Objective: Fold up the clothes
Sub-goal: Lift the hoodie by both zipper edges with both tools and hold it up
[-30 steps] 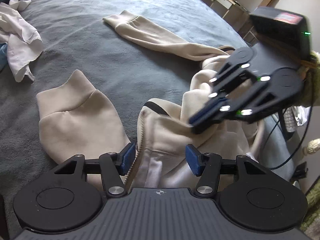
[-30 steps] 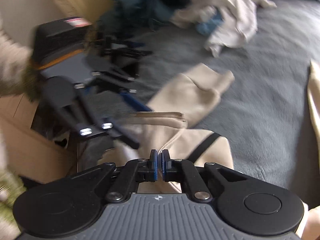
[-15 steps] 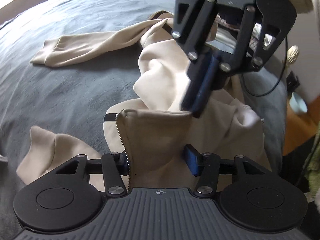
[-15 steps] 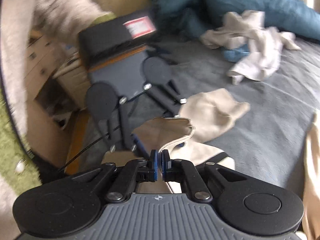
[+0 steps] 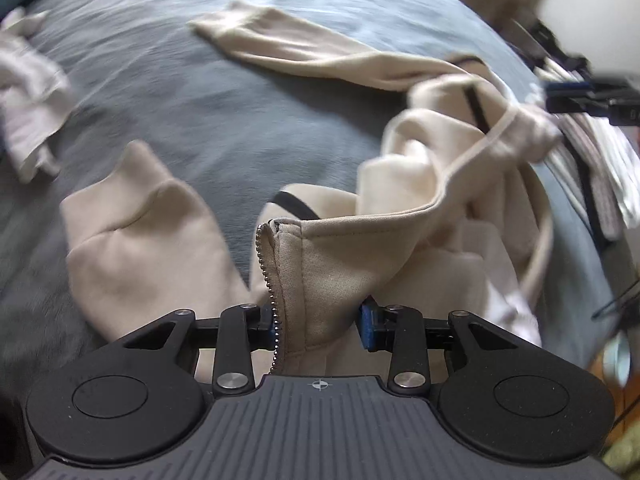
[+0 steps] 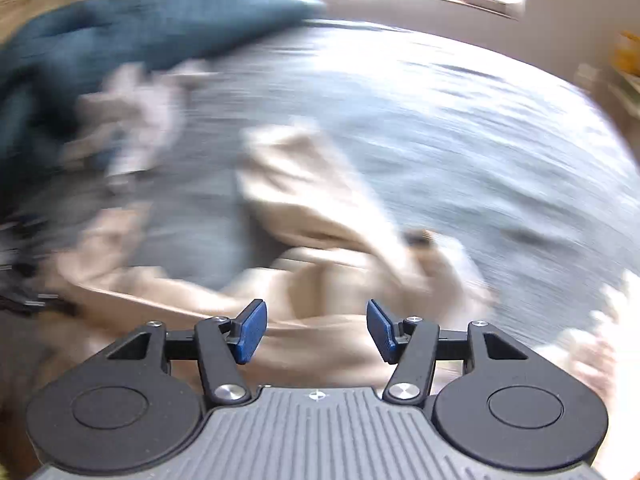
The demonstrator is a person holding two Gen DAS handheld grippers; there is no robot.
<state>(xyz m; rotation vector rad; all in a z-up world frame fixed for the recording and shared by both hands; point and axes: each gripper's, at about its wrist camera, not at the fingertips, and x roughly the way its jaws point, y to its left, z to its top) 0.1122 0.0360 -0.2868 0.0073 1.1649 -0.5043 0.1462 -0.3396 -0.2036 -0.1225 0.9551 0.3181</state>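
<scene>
A beige zip hoodie (image 5: 328, 264) lies crumpled on the grey bed (image 5: 180, 92). One sleeve (image 5: 304, 52) stretches away and the other (image 5: 136, 236) lies near left. My left gripper (image 5: 320, 328) is closing, and its blue pads press the zippered front edge, which stands up between them. My right gripper (image 6: 316, 330) is opening, with nothing between its pads, above the blurred hoodie (image 6: 320, 208). Its dark fingertips (image 5: 580, 96) show at the far right of the left wrist view, clear of the cloth.
A white garment (image 5: 28, 96) lies at the left of the bed. A teal blanket (image 6: 120, 32) and a heap of pale clothes (image 6: 136, 120) sit at the far side. Striped and white fabric (image 5: 600, 184) hangs past the bed's right edge.
The right gripper let go of the hoodie's edge, opened and swung away to the right. The left gripper's jaws narrowed onto the zippered edge.
</scene>
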